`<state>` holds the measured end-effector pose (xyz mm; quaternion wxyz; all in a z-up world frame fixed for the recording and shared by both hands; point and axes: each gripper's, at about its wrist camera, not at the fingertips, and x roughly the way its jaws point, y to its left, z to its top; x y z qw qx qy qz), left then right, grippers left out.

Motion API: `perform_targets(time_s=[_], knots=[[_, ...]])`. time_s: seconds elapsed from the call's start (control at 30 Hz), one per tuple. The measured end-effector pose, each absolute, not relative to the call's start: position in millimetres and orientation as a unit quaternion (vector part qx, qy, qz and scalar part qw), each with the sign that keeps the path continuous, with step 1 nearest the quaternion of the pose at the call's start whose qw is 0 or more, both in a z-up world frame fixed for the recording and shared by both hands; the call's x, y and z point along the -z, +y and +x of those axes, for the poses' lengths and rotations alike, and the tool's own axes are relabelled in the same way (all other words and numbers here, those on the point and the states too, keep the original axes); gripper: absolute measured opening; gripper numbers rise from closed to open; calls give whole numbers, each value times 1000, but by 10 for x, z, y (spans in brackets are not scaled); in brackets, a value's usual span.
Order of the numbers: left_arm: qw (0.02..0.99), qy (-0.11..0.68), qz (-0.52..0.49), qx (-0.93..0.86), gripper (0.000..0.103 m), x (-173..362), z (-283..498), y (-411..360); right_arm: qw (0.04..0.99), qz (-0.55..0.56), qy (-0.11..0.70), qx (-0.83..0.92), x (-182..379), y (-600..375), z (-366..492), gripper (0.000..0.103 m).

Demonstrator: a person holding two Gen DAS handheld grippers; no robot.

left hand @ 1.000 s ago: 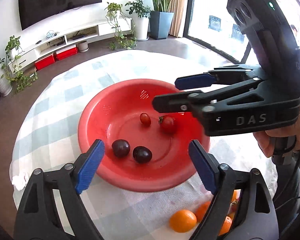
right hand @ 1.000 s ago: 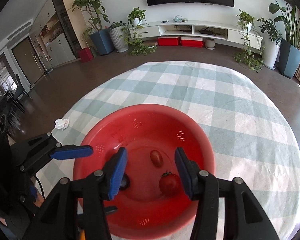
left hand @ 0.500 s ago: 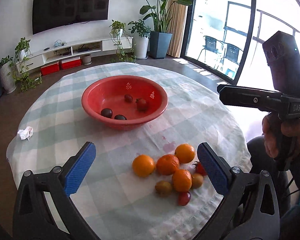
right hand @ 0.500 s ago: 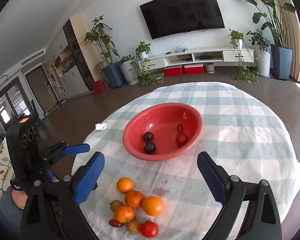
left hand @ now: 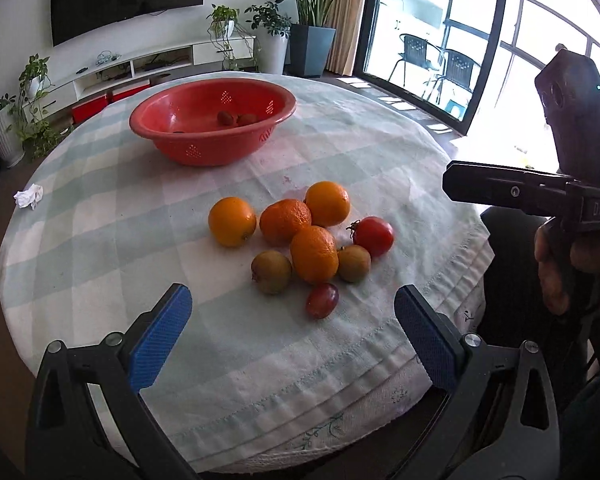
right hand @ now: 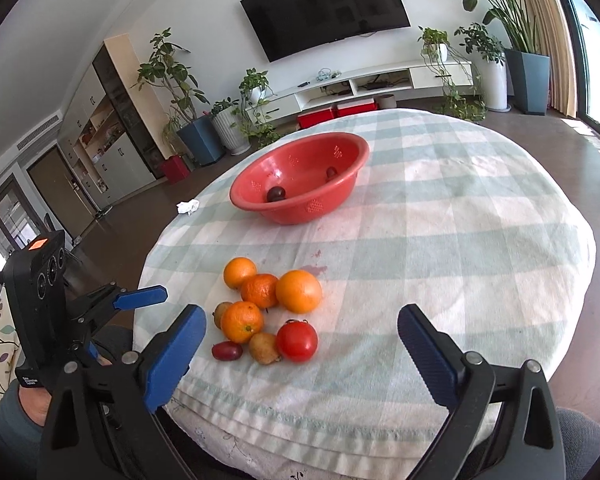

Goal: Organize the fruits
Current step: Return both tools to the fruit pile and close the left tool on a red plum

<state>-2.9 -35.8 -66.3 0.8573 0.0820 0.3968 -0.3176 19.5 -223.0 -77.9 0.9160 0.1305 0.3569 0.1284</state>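
A red perforated bowl (left hand: 204, 148) (right hand: 296, 208) stands at the far side of the checked tablecloth, with a few small dark and red fruits (left hand: 225, 117) (right hand: 276, 193) inside. Nearer me lies a loose pile: several oranges (left hand: 314, 254) (right hand: 299, 291), a red tomato (left hand: 373, 236) (right hand: 297, 340), two brownish fruits (left hand: 271, 272) and a small red one (left hand: 322, 300). My left gripper (left hand: 291, 300) hangs open just short of the pile, holding nothing. My right gripper (right hand: 302, 316) is also wide open and holds nothing, with the pile just beyond its fingertips.
A crumpled white tissue (left hand: 29, 196) (right hand: 188, 207) lies at the table's left edge. The cloth's hem and the table's near edge (left hand: 300, 412) run right under both grippers. The hand holding the right gripper (left hand: 560, 264) is off the table's right side.
Both grippers have pulled back from over the bowl to the table's near edge. The right jaws have spread much wider, the left slightly. The fruit pile has come into view.
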Motion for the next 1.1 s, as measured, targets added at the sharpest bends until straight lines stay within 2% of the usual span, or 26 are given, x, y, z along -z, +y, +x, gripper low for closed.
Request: perform_targets(time_s=[0.27, 0.33, 0.4, 0.5, 0.63, 0.77, 0.8, 0.93, 1.1], knots=[[852, 402, 81, 326, 102, 701, 2, -427, 916, 138, 357, -122, 859, -2272, 108, 97], [854, 400, 76, 323, 99, 693, 0, -436, 915, 137, 360, -122, 869, -2262, 110, 96], [852, 400, 80, 328, 80, 706, -10, -486, 915, 135, 361, -122, 877, -2256, 120, 94], [844, 403, 98, 339, 67, 761, -27, -578, 916, 132, 358, -123, 862, -2251, 111, 93], [837, 403, 114, 353, 66, 810, 5, -636, 915, 133, 360, -125, 859, -2264, 112, 91], [825, 402, 139, 372, 51, 815, 65, -695, 911, 134, 369, -130, 872, -2260, 137, 85], [820, 406, 145, 376, 43, 825, 87, -712, 910, 131, 370, -132, 877, -2250, 137, 84], [804, 422, 168, 384, 31, 882, 166, -756, 908, 116, 378, -139, 896, -2194, 141, 79], [795, 431, 179, 387, 30, 912, 203, -771, 907, 107, 382, -143, 910, -2158, 135, 77]])
